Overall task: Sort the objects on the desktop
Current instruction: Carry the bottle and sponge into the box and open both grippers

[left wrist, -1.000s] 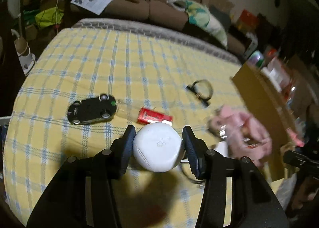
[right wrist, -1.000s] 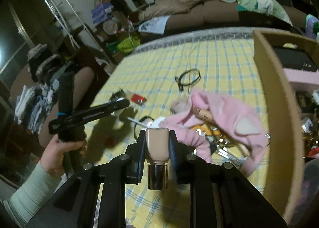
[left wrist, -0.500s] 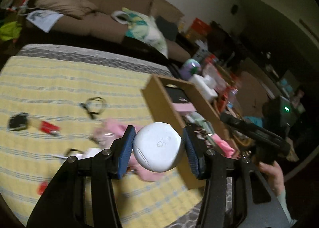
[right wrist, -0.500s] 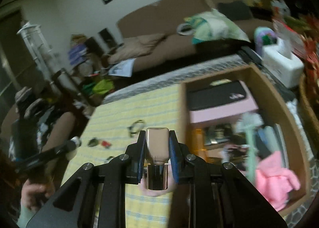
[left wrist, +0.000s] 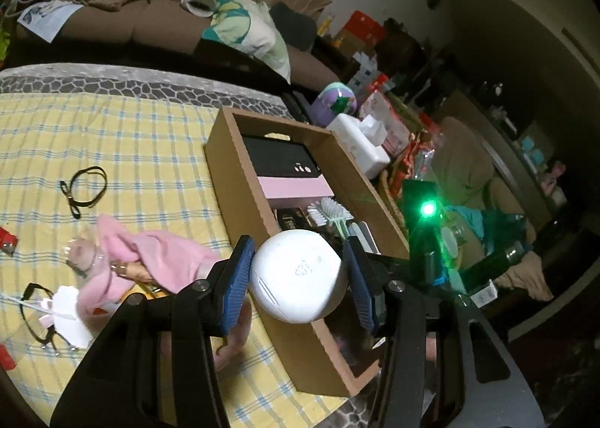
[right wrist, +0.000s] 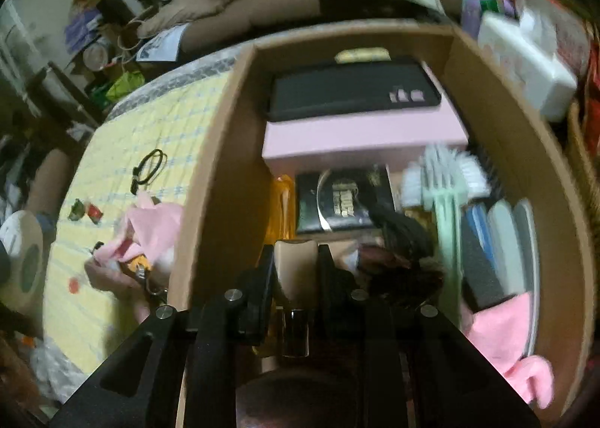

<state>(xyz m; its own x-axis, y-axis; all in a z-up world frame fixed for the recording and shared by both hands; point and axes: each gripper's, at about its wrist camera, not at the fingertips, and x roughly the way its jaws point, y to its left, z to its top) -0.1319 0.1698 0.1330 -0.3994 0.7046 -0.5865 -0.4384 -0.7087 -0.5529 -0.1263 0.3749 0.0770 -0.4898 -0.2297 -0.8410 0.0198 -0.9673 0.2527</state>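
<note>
Right now the left gripper (left wrist: 298,280) is clamped on a round white plastic container (left wrist: 298,276), its blue ribbed pads (left wrist: 236,280) pressing both flanks, and the container hangs over the near end of the open brown cardboard box (left wrist: 240,199). That box stands on a yellow cloth with blue checks (left wrist: 142,150), and everything else is placed from it.

Over the box's interior, the right gripper (right wrist: 295,270) is closed tight on a small beige bottle with a dark metallic cap (right wrist: 295,270); the black jaws grip the beige body and the cap points back toward the camera.

Inside the box, against the far wall, a black flat case (right wrist: 352,92) lies on a pink rectangular box (right wrist: 363,137). Nearer than those sit a dark packet with gold print (right wrist: 343,199), an orange translucent item (right wrist: 281,203) beside the left wall, and a mint-green brush with white bristles (right wrist: 442,180) toward the right wall. A pink cloth (right wrist: 502,330) fills the near right corner.

Outside the box's left wall, on the checked cloth, a crumpled pink fabric (left wrist: 157,255) lies just beside the box, a black looped cord (left wrist: 84,188) lies farther out, and black-rimmed glasses (left wrist: 37,312) lie near the cloth's front edge. Beyond the right wall stands a white tissue box (left wrist: 362,147).
</note>
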